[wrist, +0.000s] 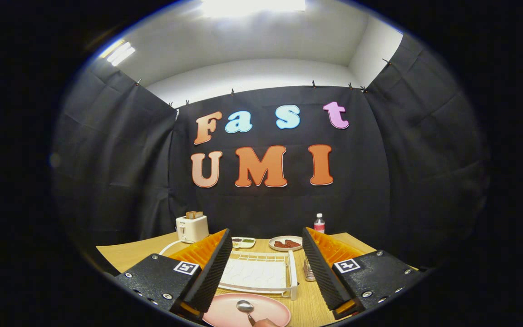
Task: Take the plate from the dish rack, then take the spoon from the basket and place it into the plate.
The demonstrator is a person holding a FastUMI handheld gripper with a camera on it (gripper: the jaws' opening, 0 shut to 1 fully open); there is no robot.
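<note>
The tongs (266, 272) stand wide apart with nothing between their fingers, raised above the near edge of the worktop (130, 254). The pink plate (261, 313) lies flat on the worktop at that near edge, just under and between the fingers, and the spoon (245, 308) rests on it, bowl up, its handle running toward the near rim where a small piece of something, perhaps a fingertip, touches it; I cannot tell what it is.

Judging by this, the spoon is in the plate and the job looks almost finished. What remains is a clean retreat: keep the fingers spread, lift straight up and back, and avoid brushing the handle or the plate rim, since a light plate near the edge could slide.

Beyond the plate sits the white dish rack (261, 272), and I see nothing standing in it. Just beside its right side, partly hidden by the right finger, is a small wire basket (308, 271); its contents cannot be made out. Toward the far edge a divided white dish (244, 242) holds dark and greenish bits, a round plate (285, 243) carries reddish-brown pieces, a toaster (192, 228) holds toast, and a bottle (319, 223) stands upright.
</note>
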